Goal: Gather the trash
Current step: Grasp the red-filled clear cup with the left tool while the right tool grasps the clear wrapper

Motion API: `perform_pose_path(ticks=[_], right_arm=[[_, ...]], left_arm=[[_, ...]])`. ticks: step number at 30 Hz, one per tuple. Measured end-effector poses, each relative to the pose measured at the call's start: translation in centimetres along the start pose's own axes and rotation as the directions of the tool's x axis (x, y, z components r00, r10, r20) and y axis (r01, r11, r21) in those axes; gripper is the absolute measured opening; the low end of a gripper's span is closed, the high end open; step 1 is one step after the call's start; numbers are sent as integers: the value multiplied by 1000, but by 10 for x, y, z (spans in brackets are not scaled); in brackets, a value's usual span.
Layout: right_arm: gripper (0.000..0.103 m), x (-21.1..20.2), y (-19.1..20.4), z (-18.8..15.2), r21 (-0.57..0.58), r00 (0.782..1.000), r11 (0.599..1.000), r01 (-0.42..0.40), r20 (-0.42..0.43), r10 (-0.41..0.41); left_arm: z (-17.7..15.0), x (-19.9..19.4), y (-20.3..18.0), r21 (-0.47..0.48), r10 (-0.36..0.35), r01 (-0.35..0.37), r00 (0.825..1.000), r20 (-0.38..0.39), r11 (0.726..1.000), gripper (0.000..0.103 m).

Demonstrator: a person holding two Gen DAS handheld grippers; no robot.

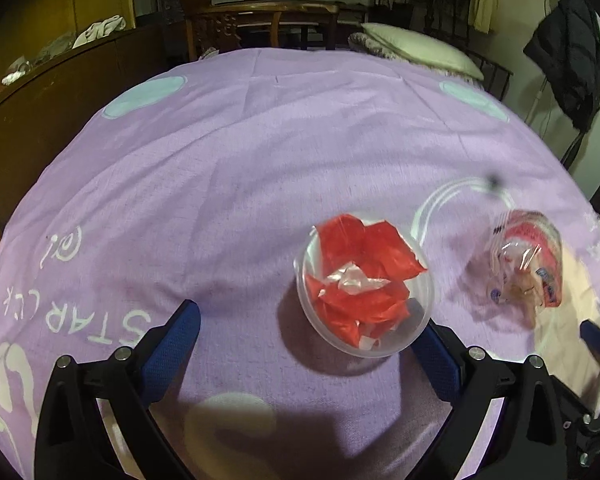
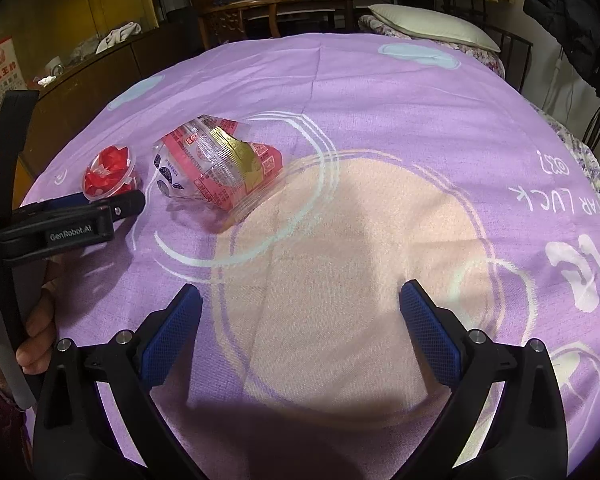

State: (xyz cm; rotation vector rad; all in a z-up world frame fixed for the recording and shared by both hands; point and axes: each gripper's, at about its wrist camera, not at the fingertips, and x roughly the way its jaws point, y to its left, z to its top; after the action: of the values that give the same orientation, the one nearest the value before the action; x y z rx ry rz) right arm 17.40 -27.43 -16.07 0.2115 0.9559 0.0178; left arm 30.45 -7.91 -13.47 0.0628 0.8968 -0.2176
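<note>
A clear plastic cup [image 1: 364, 292] holding crumpled red and white wrappers stands on the purple bedsheet [image 1: 240, 168]. My left gripper [image 1: 312, 344] is open, and the cup sits just ahead between its fingers, close to the right blue pad [image 1: 436, 360]. A crumpled clear and red snack wrapper [image 1: 524, 260] lies right of the cup. In the right wrist view the wrapper [image 2: 220, 164] lies ahead to the left, next to the cup [image 2: 110, 174] and the left gripper [image 2: 80, 216]. My right gripper [image 2: 300, 332] is open and empty above the sheet.
The sheet covers a bed with a pillow [image 2: 432, 28] at its far end. A wooden chair [image 1: 260, 24] and a dark cabinet [image 1: 60, 92] stand beyond the bed. A black jacket [image 1: 572, 60] hangs at the right.
</note>
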Motion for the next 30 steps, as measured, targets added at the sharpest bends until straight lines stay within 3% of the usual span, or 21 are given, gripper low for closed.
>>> perform_pose_path(ticks=[6,10,16,19,20,23,26,30], right_arm=[[96,0,0,0,0,1000,1000,1,0,-1],[96,0,-1,0,0,1000,1000,1,-1,-1],[96,1,1,0,-4,1000,1000,7,-1,-7],[96,2,2,2,2,1000,1000,14,1,-14],[96,3,2,4,15,1000,1000,13,4,-13],[96,6,3,13,70,999,997,-15,35,12],[96,12,8,21,91,998,995,-47,51,42],[96,22,30,31,23,998,998,-61,35,60]], left_arm=[[1,-8,26,-121,-32,38,998,48,992,97],[4,-8,42,-202,-15,26,998,57,979,97],[4,-7,34,-154,29,-24,999,35,988,97],[1,-11,52,-246,93,-81,995,39,966,97],[-1,-11,64,-304,128,-113,991,29,946,97],[-4,-11,83,-392,86,-65,996,36,917,97],[-4,-10,78,-361,116,-102,993,17,927,97],[-2,-8,74,-341,137,-129,991,-1,931,97]])
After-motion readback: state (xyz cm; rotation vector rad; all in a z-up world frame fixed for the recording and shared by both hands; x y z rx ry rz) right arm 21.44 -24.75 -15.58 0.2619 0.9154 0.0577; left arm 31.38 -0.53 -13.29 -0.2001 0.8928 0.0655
